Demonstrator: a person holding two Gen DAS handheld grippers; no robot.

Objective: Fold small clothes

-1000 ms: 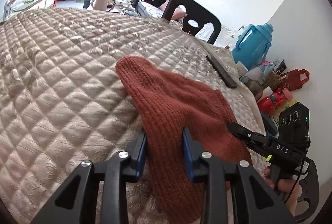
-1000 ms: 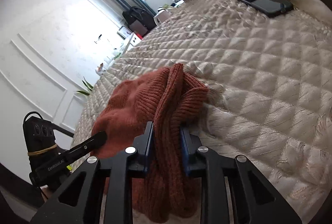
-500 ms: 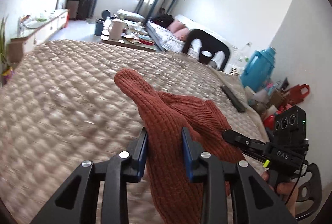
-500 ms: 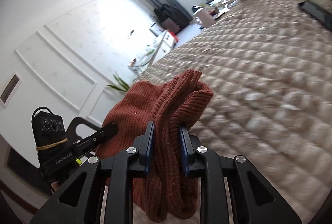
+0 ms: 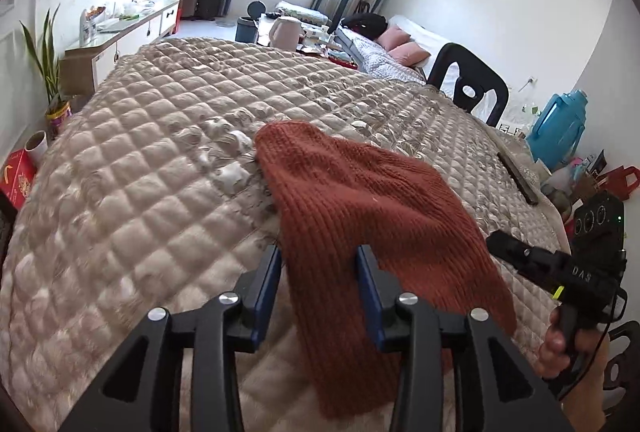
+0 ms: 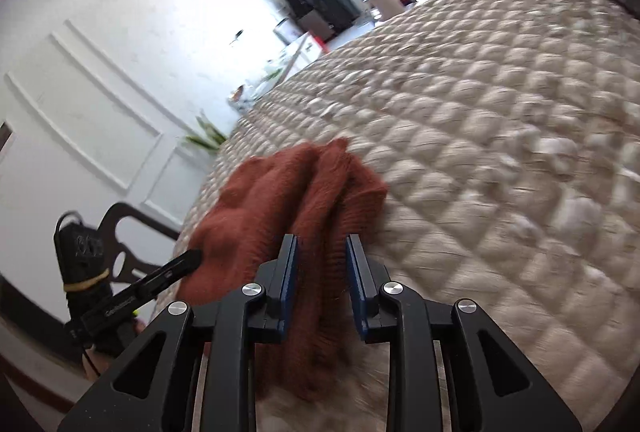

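Left claw: jaws opening, the rust-red knit garment between them. Left blue pad looks barely touching the knit, right pad seems just clear; can't be sure. The garment lies on the quilted bed cover, near edge, draped twd the person.

Right claw: narrow, jaws opening a little too, a bunched ridge of the same knit running between the pads; this view is blurred, so contact is hard to call.

Risks, as I judge: if one side lets go before the other, the fold skews or the bunched edge springs back. The near hem hangs close to the bed edge, so it could slide off. Loose knit may snag on a pad when a claw pulls away.

Writing: "DAS" on the right claw's body seen from the left; lettering on the left claw's arm seen from the right is too blurred to read. Red box far left, print unreadable.
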